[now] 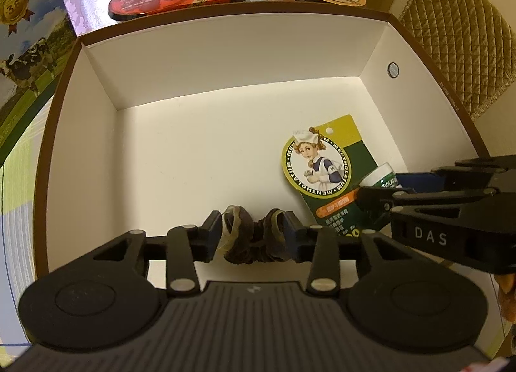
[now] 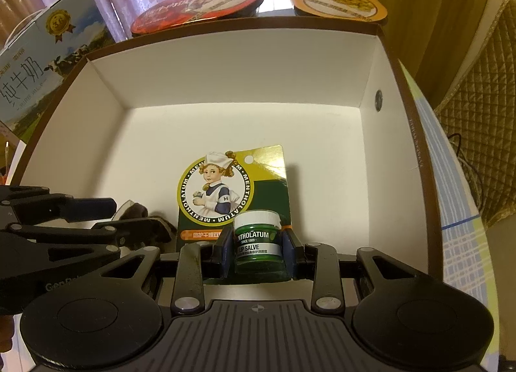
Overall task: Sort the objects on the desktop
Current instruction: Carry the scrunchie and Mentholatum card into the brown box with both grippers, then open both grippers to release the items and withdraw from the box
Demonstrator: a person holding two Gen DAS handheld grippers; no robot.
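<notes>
My left tongs (image 1: 253, 236) pinch a dark scrunchie (image 1: 253, 238) and my right tongs (image 2: 258, 244) clamp the lip salve pack (image 2: 238, 197), both low inside the white box (image 1: 206, 59), so crowded tongs risk colliding on release.

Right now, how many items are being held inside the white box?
2. A dark hair scrunchie in the left gripper, low at the box's near-left; a lip salve pack in the right gripper, beside it.
</notes>
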